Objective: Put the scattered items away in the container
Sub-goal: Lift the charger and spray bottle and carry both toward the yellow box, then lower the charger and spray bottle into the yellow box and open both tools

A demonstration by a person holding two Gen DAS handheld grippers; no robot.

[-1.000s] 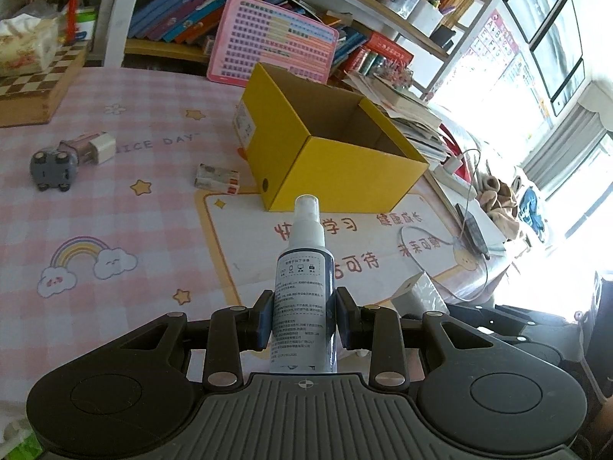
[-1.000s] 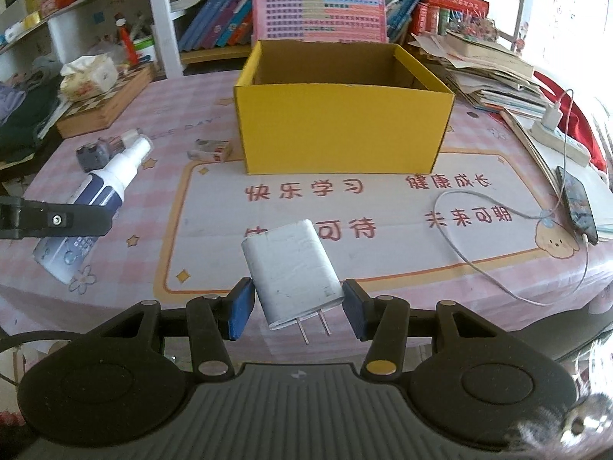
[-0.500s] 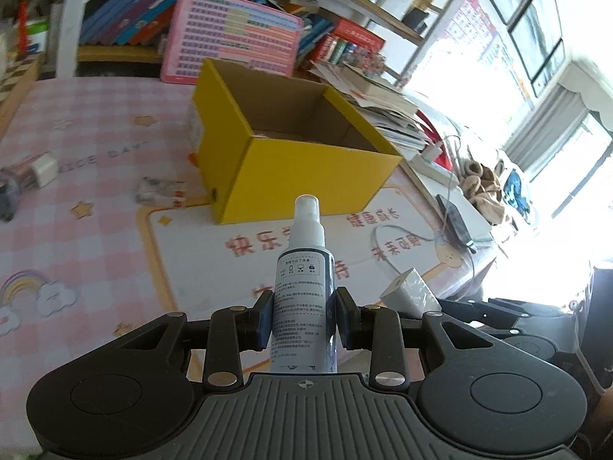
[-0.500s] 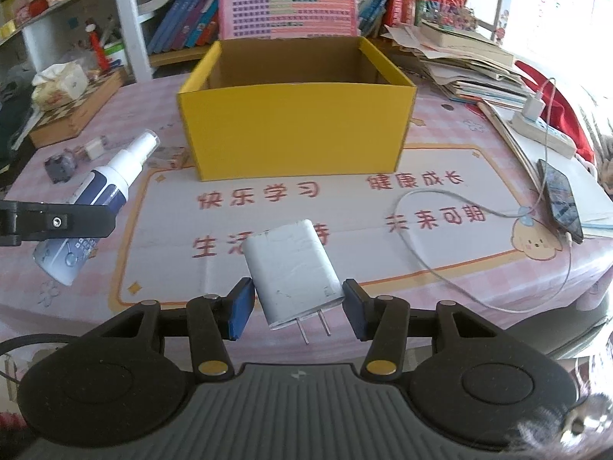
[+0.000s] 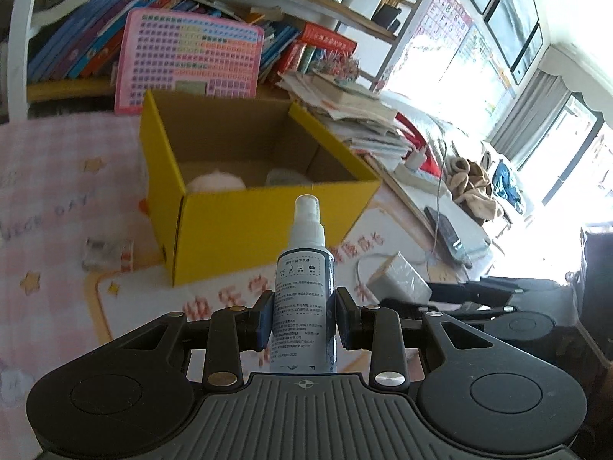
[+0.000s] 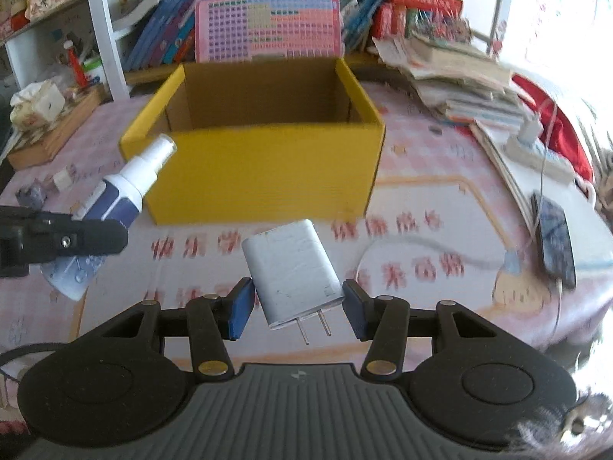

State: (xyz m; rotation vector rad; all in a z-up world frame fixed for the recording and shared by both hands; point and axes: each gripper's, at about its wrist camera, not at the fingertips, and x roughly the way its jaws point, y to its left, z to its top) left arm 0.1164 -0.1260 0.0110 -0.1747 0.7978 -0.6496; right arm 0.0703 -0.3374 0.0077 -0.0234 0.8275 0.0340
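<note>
The left hand-held gripper [image 5: 304,320] is clamped on the spray bottle [image 5: 304,291]; the right hand-held gripper [image 6: 297,312] pinches the charger [image 6: 293,272], both aimed toward the yellow box [image 6: 264,176] for dropping in.

Red Chinese characters are printed on the white mat [image 6: 402,207] covering the tabletop, at the centre of the right wrist view; motion blur leaves them unreadable there. On the pink cloth [image 5: 46,214] at the left edge of the left wrist view, part of "NICE DAY" is seen, blurred. Fine print and four small icons stand on the spray bottle [image 5: 304,299] label, too small to be read. Alphabet letters appear on a wall poster [image 5: 446,11] at upper right.
</note>
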